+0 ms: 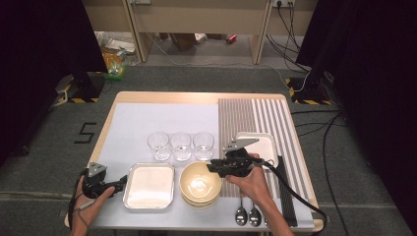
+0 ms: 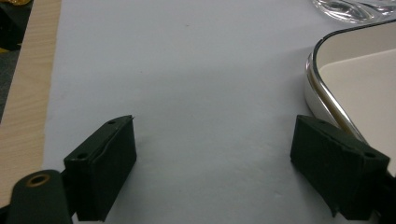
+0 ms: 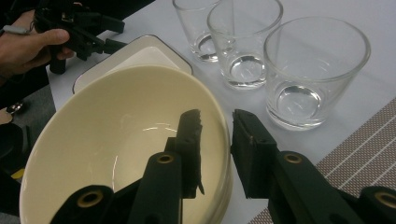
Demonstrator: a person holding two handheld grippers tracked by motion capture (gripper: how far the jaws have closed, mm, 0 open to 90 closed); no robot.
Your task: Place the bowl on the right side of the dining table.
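Note:
My right gripper stands over the near rim of the top cream bowl in a short stack. One jaw is inside the bowl and the other outside, with a narrow gap and a strip of bowl showing between them. My left gripper hovers low over the pale mat with its jaws wide open and nothing between them. It sits just left of a white square tray with a metal rim. It also appears far off in the right gripper view.
Three empty glasses stand in a row behind the bowls. A second white tray rests on the striped placemat. Two spoons and black chopsticks lie near the front right edge.

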